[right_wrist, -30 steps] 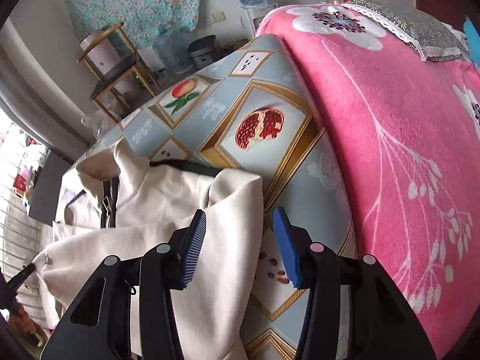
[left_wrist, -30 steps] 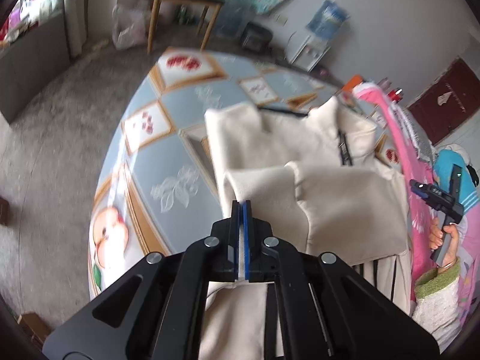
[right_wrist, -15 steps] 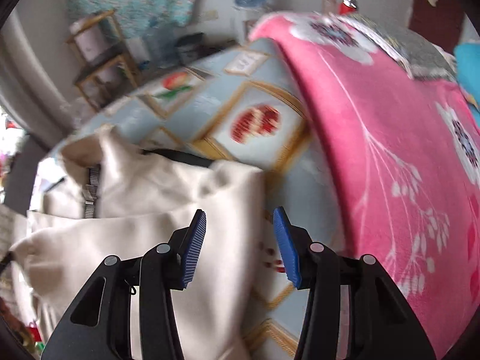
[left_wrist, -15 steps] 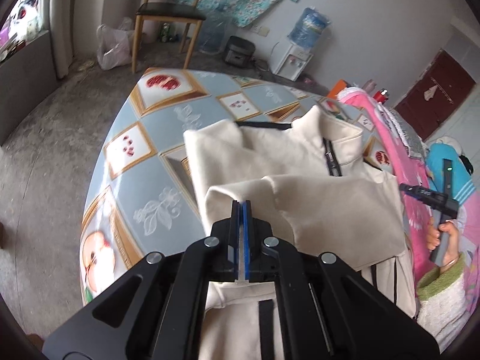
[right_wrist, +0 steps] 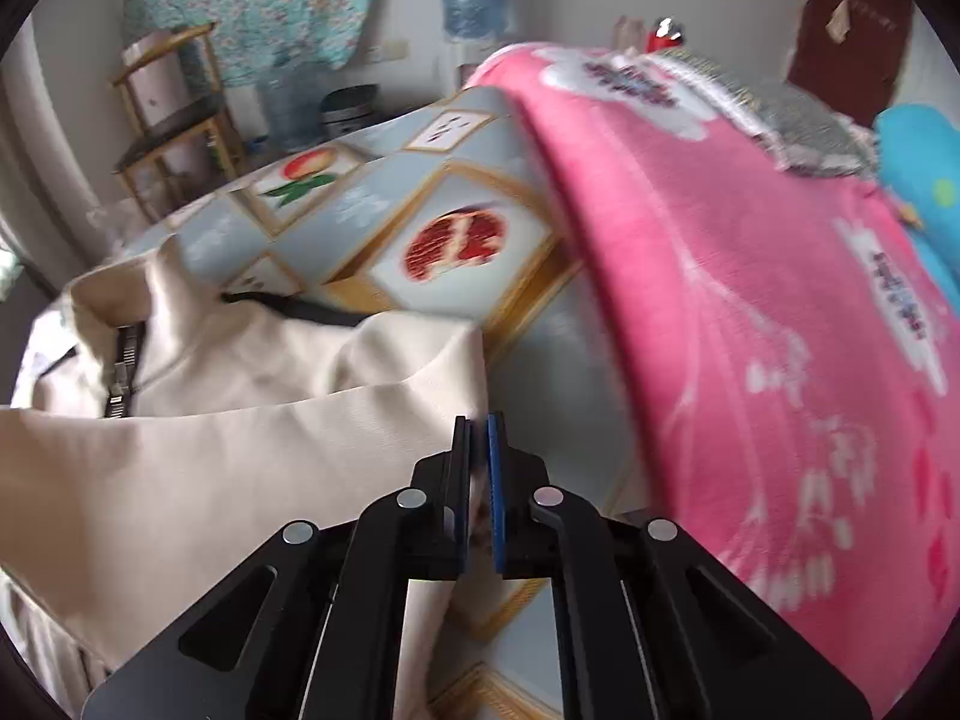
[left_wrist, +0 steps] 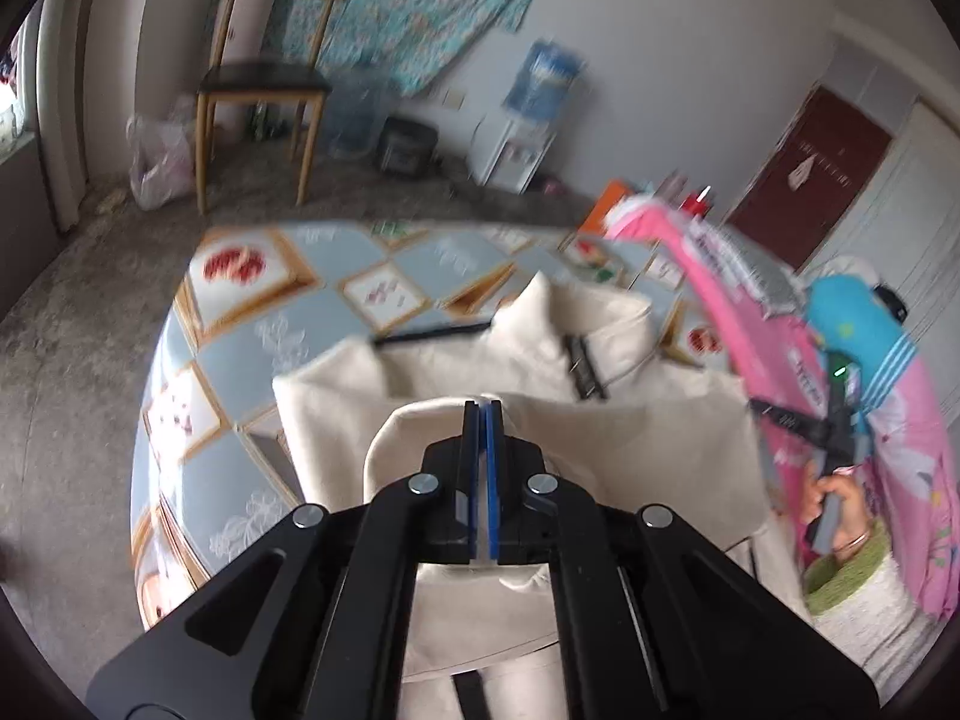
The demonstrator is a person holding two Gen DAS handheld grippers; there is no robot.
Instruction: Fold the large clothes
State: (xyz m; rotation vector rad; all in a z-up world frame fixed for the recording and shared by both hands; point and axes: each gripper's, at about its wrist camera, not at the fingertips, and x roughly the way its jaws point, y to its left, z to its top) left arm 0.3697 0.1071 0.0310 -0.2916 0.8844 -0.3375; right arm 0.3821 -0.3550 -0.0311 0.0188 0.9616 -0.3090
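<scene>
My left gripper (left_wrist: pixel 479 414) has its jaws pressed together on a folded cream edge of the jacket (left_wrist: pixel 630 438). My right gripper (right_wrist: pixel 478 427) is closed narrow, pinching the jacket's (right_wrist: pixel 228 468) right-hand edge. The cream jacket lies on the patterned tablecloth (left_wrist: pixel 240 348), collar (left_wrist: pixel 540 306) pointing away from me toward the far table edge, long axis running from me to that edge. Zipper (right_wrist: pixel 120 372) sits just below the collar. A folded layer lies crosswise over the chest. The pink blanket (right_wrist: pixel 750 300) lies just beside the jacket, on its right.
</scene>
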